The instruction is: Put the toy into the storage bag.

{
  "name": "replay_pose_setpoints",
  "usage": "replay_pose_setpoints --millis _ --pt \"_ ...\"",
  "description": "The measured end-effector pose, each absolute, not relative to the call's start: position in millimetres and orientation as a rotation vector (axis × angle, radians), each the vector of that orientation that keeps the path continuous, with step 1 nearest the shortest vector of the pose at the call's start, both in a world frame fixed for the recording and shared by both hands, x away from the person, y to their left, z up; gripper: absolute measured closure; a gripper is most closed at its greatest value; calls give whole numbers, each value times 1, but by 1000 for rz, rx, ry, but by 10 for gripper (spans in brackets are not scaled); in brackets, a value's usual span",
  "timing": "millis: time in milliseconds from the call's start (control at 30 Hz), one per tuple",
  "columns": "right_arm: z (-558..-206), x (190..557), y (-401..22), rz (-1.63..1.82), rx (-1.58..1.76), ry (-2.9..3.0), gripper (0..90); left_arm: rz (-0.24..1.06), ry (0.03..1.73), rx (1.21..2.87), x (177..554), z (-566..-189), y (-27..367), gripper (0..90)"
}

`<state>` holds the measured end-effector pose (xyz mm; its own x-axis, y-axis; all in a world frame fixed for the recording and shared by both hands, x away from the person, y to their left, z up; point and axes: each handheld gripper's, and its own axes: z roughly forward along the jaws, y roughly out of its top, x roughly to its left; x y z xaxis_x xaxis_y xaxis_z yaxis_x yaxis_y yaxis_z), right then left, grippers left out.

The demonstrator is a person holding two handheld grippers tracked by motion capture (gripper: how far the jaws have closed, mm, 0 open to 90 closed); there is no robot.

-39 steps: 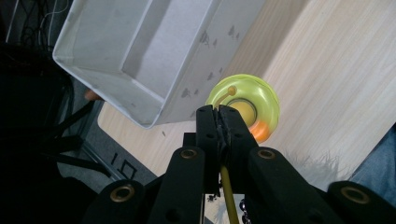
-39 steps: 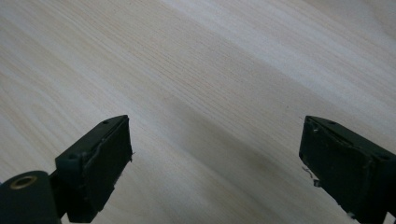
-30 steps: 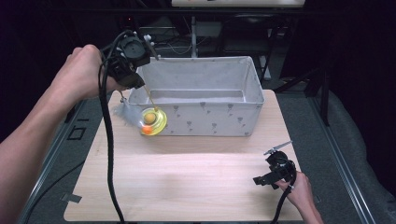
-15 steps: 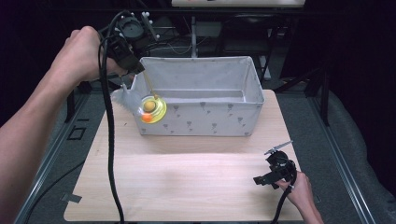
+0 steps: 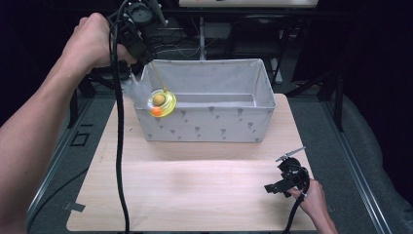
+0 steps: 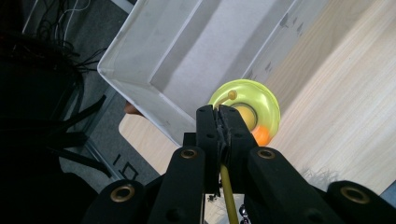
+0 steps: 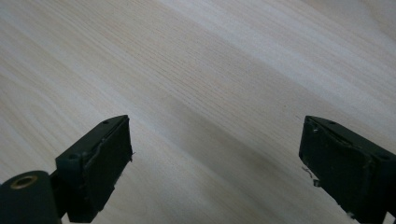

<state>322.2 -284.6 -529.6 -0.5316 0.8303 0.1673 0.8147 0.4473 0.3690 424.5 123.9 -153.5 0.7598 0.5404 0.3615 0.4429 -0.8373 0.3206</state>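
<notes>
Your left gripper (image 6: 219,122) pinches the toy's yellow stick (image 5: 159,78) | toy (image 5: 162,102) dangles at bin (image 5: 214,127) corner | right gripper (image 7: 215,168) spread over table (image 5: 195,195)

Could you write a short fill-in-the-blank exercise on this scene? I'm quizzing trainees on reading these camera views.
1. The left gripper is shut on a thin ____ stick.
2. The yellow-green ring toy hangs at the left end of the grey fabric ____.
3. The right gripper hovers over bare wooden table with its jaws ____.

Missing words: yellow; bin; open
</notes>
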Motion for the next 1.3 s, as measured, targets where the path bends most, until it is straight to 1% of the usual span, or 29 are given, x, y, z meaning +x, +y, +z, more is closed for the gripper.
replay_pose_setpoints --millis 200,367,433,1300 --pt "-529 322 -285 655 1504 2643 88 679 799 2747 436 -151 118 882" --pt "-530 322 -285 641 1504 2634 88 688 826 2742 452 -150 112 882" --pt "-530 323 -285 641 1510 2635 88 712 837 2743 458 -151 110 882" --pt "-530 322 -283 675 1511 2641 88 698 1013 2655 519 -179 117 882"
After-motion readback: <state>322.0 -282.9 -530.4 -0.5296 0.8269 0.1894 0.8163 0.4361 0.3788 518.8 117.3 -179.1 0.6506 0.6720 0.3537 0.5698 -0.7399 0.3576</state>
